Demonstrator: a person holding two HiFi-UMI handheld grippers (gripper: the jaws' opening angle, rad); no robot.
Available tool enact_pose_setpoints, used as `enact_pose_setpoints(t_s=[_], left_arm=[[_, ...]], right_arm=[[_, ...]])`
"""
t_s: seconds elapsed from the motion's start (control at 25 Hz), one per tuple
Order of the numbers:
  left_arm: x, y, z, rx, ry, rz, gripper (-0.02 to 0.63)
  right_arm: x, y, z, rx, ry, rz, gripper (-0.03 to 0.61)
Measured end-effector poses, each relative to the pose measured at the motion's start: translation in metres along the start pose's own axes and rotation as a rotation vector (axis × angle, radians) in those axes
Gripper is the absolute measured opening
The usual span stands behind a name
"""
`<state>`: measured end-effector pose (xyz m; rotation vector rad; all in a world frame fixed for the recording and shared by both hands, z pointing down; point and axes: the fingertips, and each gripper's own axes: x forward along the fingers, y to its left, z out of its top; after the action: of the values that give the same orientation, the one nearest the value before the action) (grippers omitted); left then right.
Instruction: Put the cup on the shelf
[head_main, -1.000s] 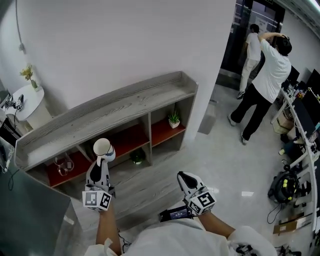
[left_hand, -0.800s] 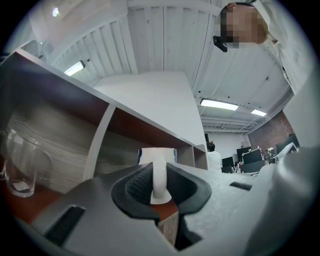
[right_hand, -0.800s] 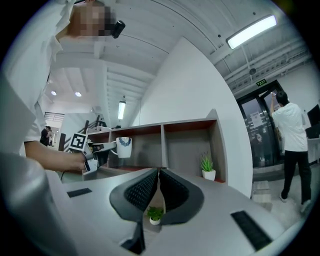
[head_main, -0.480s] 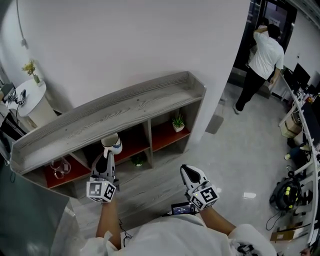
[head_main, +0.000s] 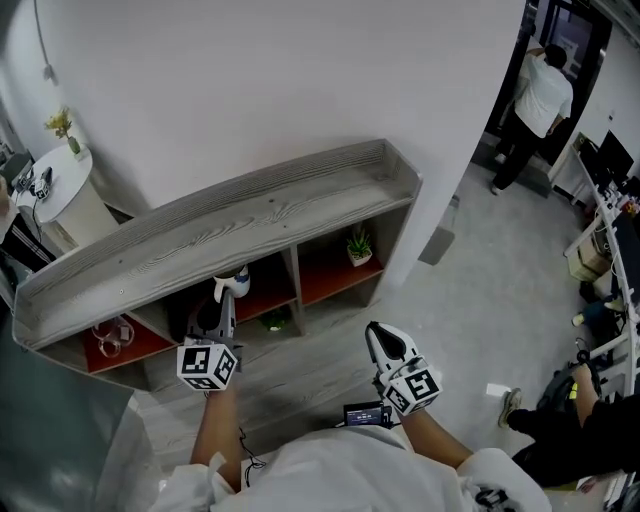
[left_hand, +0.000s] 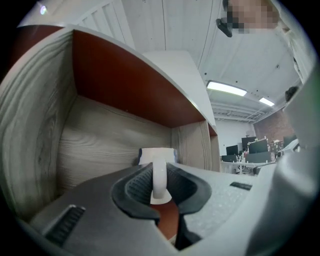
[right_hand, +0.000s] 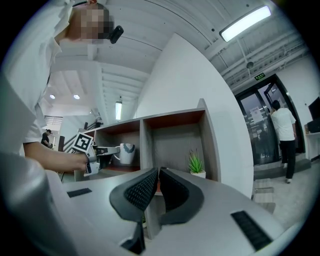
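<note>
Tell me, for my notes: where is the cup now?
Head view, lower left: the cup is held by its handle in the left tongs, at the middle compartment of the shelf, left of the plant.

Head view steeply above shelf (head_main: 250, 215), both gripper views low, facing its compartments

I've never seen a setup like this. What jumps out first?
The left gripper clamps a white cup by its handle, holding it in the middle compartment of the long grey shelf. The right gripper hangs back, shut and empty; a small potted plant sits in the right-hand compartment.
</note>
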<state>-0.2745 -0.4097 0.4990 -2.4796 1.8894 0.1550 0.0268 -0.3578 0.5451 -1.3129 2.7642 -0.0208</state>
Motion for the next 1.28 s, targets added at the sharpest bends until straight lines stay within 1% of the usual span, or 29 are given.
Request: enact_pose_setpoints(t_s=[0.12, 0.32, 0.44, 0.88, 1.16, 1.28], left_arm=[[0.008, -0.001, -0.004, 0.020, 0.038, 0.005, 0.060], [0.013, 0.001, -0.007, 0.022, 0.082, 0.028, 0.060], [0.015, 0.001, -0.012, 0.046, 0.118, 0.032, 0.060], [0.009, 0.000, -0.018, 0.084, 0.156, 0.045, 0.061], [0.003, 0.002, -0.026, 0.096, 0.217, 0.062, 0.064], [0.003, 0.002, -0.027, 0.094, 0.230, 0.065, 0.064]], right_arm=[[0.001, -0.006, -0.003, 0.005, 0.005, 0.001, 0.040], [0.002, -0.012, -0.004, 0.013, 0.005, 0.001, 0.040], [0.004, -0.013, -0.004, 0.016, 0.001, 0.008, 0.040], [0.009, -0.008, -0.005, 0.022, 0.004, 0.035, 0.040], [0.012, -0.001, -0.005, 0.025, 0.001, 0.061, 0.040], [0.013, 0.000, -0.005, 0.030, 0.001, 0.068, 0.040]])
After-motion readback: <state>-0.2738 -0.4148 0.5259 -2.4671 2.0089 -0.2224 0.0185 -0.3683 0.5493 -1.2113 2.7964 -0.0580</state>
